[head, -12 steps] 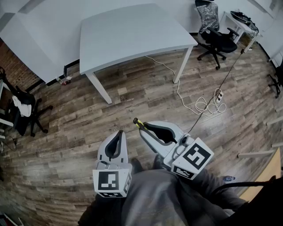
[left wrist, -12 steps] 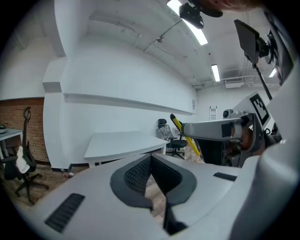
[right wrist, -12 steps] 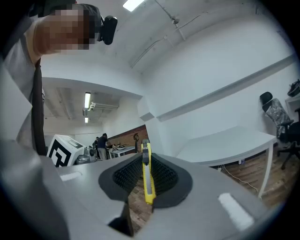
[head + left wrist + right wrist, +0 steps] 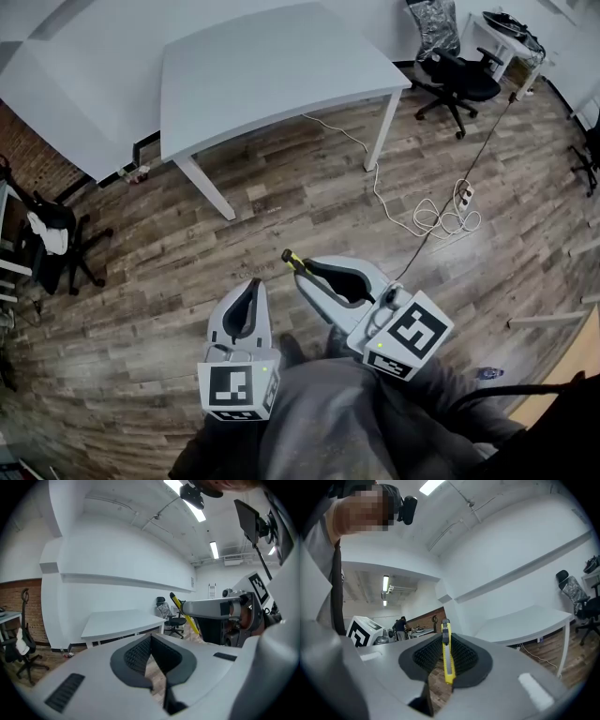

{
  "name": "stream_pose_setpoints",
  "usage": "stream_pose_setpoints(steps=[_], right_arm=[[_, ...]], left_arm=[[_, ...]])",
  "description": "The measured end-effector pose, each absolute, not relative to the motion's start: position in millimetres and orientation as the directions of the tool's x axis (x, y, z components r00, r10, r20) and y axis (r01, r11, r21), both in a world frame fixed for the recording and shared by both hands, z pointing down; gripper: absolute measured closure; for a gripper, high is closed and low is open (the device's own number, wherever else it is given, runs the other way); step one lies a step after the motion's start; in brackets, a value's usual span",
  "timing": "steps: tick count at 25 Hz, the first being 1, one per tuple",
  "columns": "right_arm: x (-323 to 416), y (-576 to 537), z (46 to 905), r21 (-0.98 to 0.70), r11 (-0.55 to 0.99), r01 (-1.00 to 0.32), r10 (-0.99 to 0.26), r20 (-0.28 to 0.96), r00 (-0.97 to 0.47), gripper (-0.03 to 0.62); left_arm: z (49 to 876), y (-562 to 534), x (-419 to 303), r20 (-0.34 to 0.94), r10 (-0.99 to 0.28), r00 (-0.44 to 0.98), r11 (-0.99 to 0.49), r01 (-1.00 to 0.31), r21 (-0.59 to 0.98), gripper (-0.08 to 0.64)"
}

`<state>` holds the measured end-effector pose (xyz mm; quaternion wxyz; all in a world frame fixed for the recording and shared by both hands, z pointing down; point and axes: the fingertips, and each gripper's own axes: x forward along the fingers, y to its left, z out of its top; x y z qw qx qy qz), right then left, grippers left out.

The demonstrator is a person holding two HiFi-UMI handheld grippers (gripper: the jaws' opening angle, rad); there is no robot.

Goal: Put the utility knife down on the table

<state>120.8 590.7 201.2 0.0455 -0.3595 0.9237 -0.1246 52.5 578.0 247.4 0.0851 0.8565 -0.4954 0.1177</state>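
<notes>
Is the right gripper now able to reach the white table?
Probably not yet: right gripper, shut on the utility knife, hangs well short of the table; open wooden floor lies between.

Head cam: high up, aimed steeply down over the left gripper (image 4: 253, 284) and right gripper (image 4: 302, 267) onto the wood floor (image 4: 141, 281), with the white table (image 4: 262, 75) farther ahead. Each gripper cam sits low and close behind its own jaws, facing roughly level. All three views share the table. Each gripper cam also catches the other gripper at its frame edge.
</notes>
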Motion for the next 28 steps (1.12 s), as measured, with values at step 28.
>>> stream_pose_setpoints(steps=[28], right_arm=[[105.7, 504.3, 229.2, -0.307, 0.746, -0.591, -0.604, 0.063, -0.795, 0.534]], left_arm=[[281.9, 502.1, 36.2, 0.342, -0.846, 0.409, -0.404, -0.91, 0.088, 0.557]])
